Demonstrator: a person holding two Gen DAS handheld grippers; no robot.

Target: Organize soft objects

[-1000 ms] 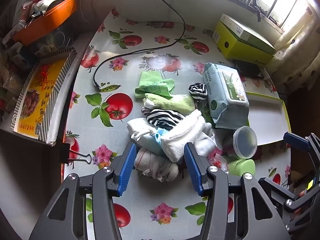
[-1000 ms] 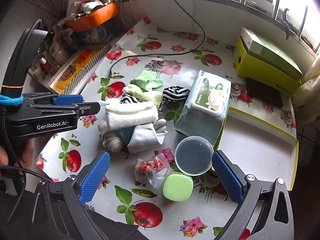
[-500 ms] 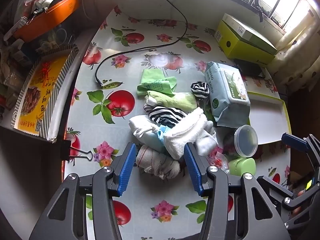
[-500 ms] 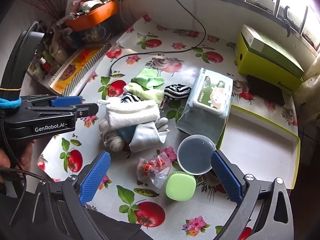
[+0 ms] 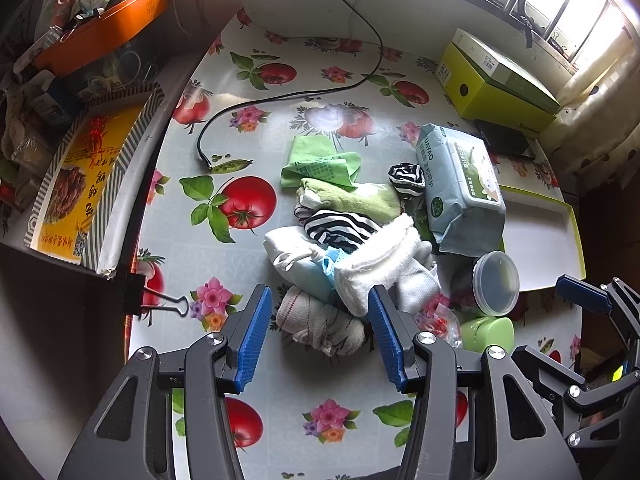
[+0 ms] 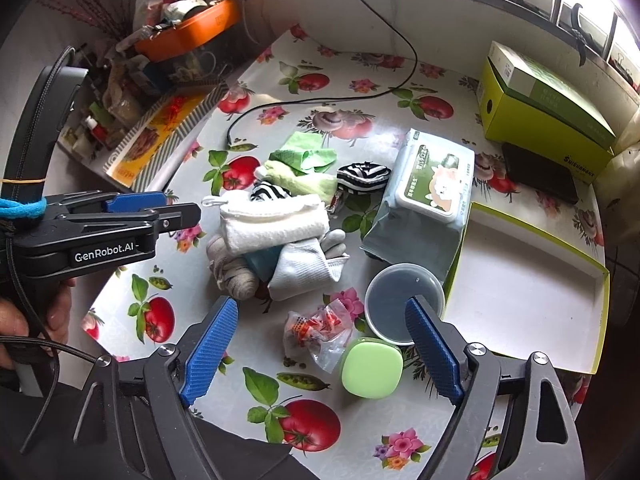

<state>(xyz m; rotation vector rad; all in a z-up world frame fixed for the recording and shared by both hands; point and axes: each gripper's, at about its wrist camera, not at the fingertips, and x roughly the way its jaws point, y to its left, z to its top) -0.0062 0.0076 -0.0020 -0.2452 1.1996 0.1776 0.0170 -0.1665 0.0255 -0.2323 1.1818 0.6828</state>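
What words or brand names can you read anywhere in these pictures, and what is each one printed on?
"GenRobot.AI": side of the left gripper.
"SNISHUNGNT", roughly, partly blurred: lower edge of the yellow-green box.
"LUYAO", uncertain: end of the wet wipes pack; its Chinese lid text is too small.
Yellow tray poster: red Chinese characters, unreadable.
Box's white sticker: too small.

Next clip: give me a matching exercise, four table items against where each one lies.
Items:
1. wipes pack
2. clear tub
3. white towel
4. green cloth

Places:
A. on top of the sock pile
B. far end of the pile, nearest the cable
C. between the pile and the white tray
D. beside the green case

Pairs: 1-C, 2-D, 3-A, 4-B
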